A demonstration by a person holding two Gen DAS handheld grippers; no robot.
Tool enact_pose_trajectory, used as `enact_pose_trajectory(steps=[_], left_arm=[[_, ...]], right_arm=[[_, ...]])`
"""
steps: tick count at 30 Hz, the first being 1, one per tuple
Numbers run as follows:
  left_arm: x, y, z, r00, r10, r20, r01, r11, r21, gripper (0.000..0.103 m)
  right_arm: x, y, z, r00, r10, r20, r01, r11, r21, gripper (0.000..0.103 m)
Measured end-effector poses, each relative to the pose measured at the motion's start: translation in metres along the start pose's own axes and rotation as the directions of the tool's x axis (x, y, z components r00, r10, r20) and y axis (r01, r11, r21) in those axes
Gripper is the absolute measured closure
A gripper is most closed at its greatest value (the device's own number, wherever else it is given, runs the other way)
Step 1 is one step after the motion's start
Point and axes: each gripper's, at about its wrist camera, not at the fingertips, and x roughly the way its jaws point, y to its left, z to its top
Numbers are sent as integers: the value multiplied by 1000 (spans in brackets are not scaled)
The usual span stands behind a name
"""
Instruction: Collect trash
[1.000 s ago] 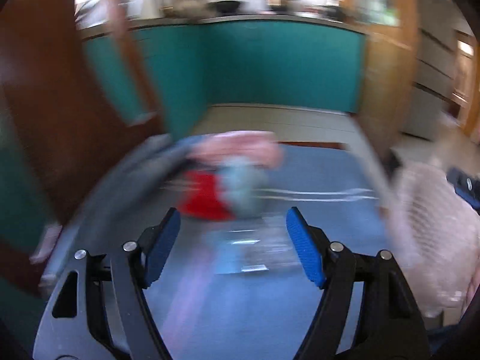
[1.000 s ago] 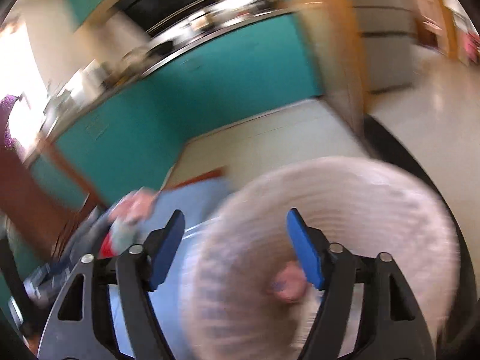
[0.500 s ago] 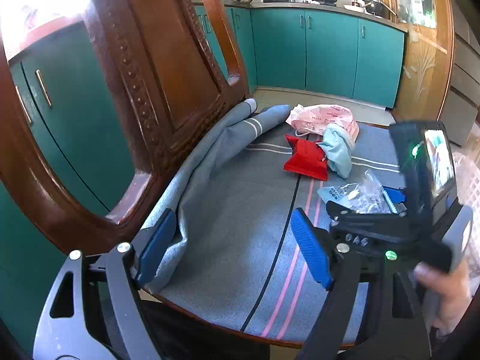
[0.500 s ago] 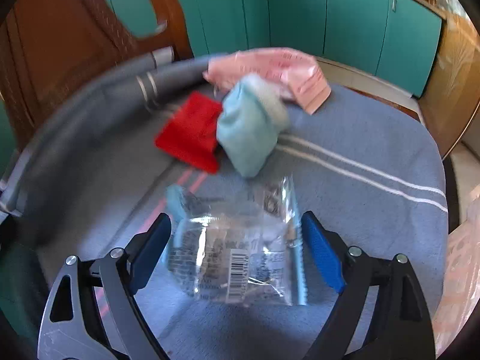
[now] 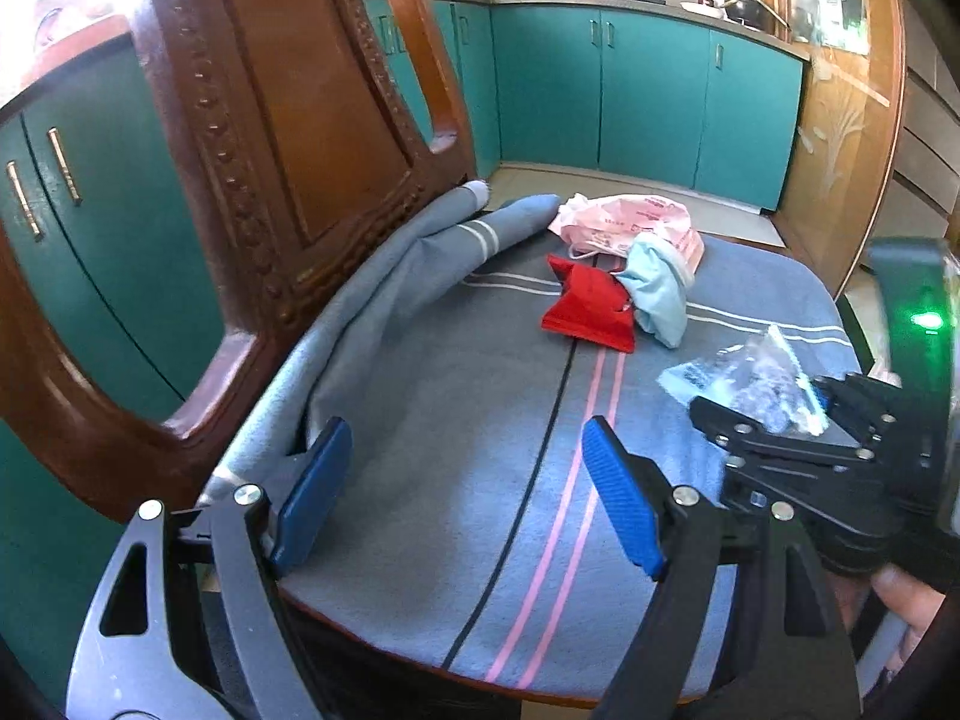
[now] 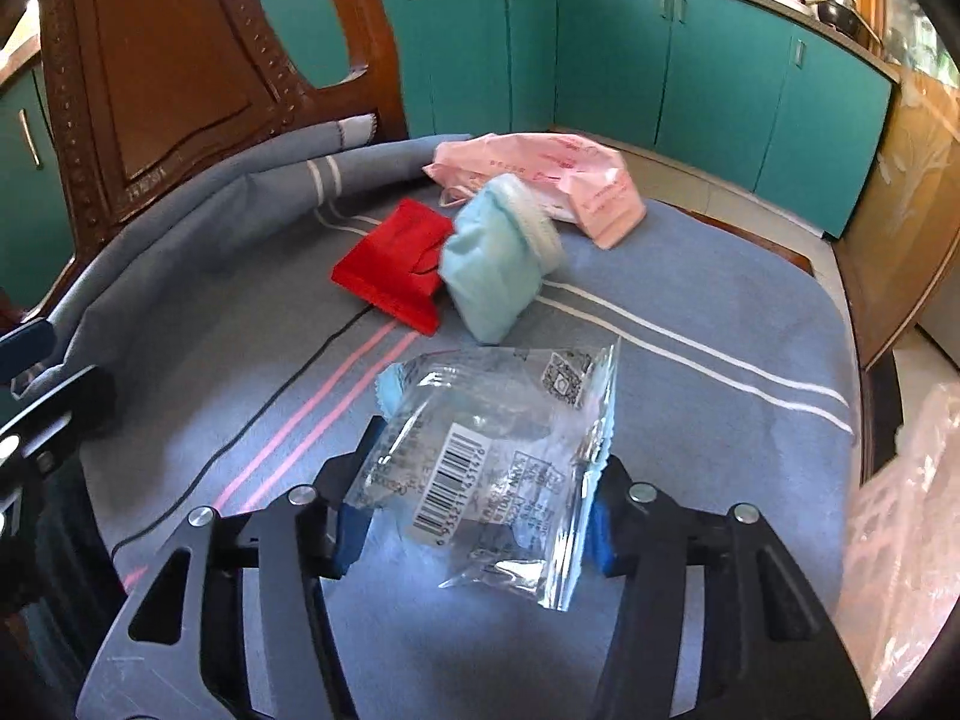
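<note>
While the left gripper point(image 5: 468, 504) hangs with jaws wide and nothing between them over the blue cloth point(image 5: 420, 420), its view shows the right gripper point(image 5: 774, 420) at the clear wrapper point(image 5: 744, 378) near the cloth's right edge. A red packet point(image 5: 591, 309), a pale blue pouch point(image 5: 657, 291) and a pink bag point(image 5: 630, 228) lie beyond. In the right view, the jaws have just been closing, and the wrapper point(image 6: 498, 462) sits between the pads, pinched and crumpled.
</note>
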Motion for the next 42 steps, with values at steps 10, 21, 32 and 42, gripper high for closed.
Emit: enact_pose_trajectory(steps=[10, 21, 32, 42], left_arm=[[54, -34, 52, 990, -142, -11, 142, 990, -4, 38], [143, -65, 74, 981, -101, -164, 111, 992, 53, 61], [87, -29, 35, 959, -240, -152, 241, 970, -11, 67], [29, -16, -19, 979, -147, -141, 163, 980, 113, 64]], right_arm=[[-44, -54, -17, 999, 2, 39, -7, 990, 139, 48], [-44, -54, -23, 1000, -13, 24, 10, 993, 116, 48], [-44, -58, -23, 1000, -8, 21, 6, 993, 121, 48], [-40, -52, -25, 1000, -8, -5, 9, 994, 108, 47]])
